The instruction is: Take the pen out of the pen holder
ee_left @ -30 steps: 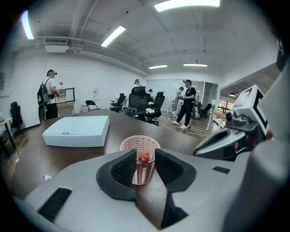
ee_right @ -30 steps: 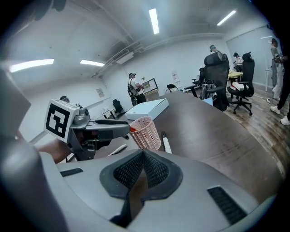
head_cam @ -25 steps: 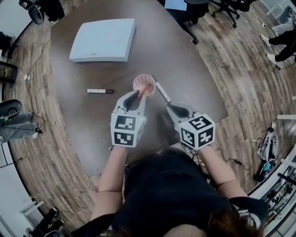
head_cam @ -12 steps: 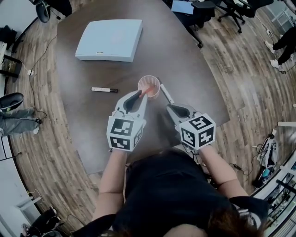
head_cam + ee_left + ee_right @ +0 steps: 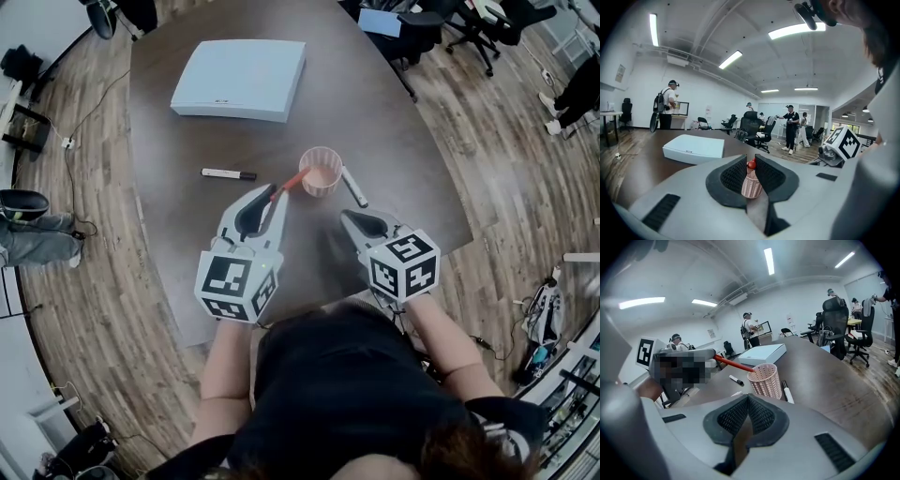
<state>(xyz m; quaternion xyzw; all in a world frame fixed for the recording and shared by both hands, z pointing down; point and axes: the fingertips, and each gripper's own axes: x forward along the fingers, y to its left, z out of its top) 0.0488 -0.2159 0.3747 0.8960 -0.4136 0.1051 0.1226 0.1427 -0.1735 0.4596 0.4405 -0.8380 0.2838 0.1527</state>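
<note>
Under the head camera, the left gripper [image 5: 275,195] is clamped on the near end of a red pen [image 5: 292,181] that slants away from the pink mesh pen holder [image 5: 321,172]. The pen's far end seems to lie just inside the rim, though it is too small to be sure. The right gripper [image 5: 349,217] hovers near the holder and touches nothing. A white marker [image 5: 354,187] lies just beside the holder. A black-capped marker [image 5: 228,173] lies apart to the left, and a flat white box [image 5: 239,80] lies farther back on the dark counter [image 5: 187,234]. Wooden floor [image 5: 525,169] surrounds it.

Along the left gripper view, the jaws stand narrowly apart and press on the pen's red end, with the holder beyond them. Farther off are standing people [image 5: 790,126], office chairs [image 5: 752,126] and ceiling strip lights [image 5: 730,58].

Along the right gripper view, the jaws meet at their tips with nothing between them. Past them the pen leans from the holder toward the left gripper.
</note>
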